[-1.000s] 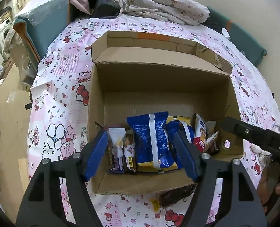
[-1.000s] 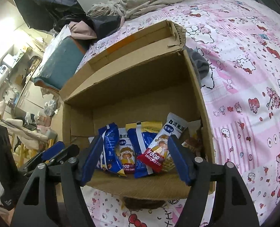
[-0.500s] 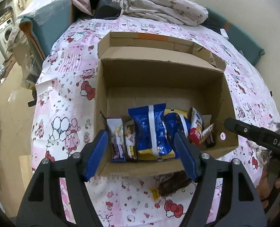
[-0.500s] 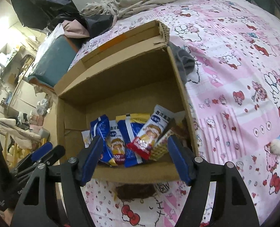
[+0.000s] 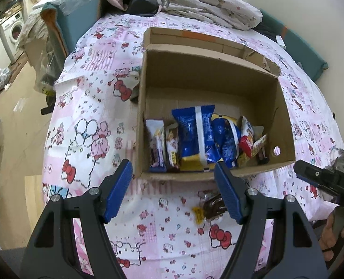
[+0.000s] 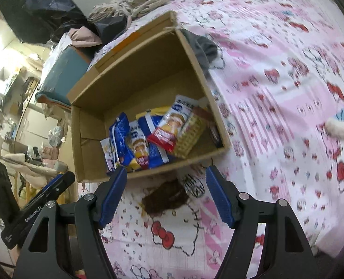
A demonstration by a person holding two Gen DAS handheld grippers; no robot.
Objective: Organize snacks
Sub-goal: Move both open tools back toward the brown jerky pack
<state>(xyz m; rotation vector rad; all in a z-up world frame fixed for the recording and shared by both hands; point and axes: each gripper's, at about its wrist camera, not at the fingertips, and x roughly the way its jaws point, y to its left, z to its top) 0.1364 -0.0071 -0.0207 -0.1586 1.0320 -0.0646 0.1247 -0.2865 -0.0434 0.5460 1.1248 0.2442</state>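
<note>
Open brown cardboard box [image 5: 285, 116] on pink cartoon-print bedsheet [image 5: 90, 121]; assorted blue, white and red snack packets [image 5: 195, 137] stand along its near wall. Dark brown wrapped snack [image 6: 166, 198] lies outside, just before that wall. Left gripper [image 5: 173, 190] and right gripper [image 6: 166, 190], blue-padded, both gape empty before the box.

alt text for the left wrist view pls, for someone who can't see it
An open cardboard box on a pink cartoon-print bedsheet holds a row of snack packets along its near wall. The open, empty left gripper hangs before it, a brown snack packet on the sheet just outside the box.
</note>
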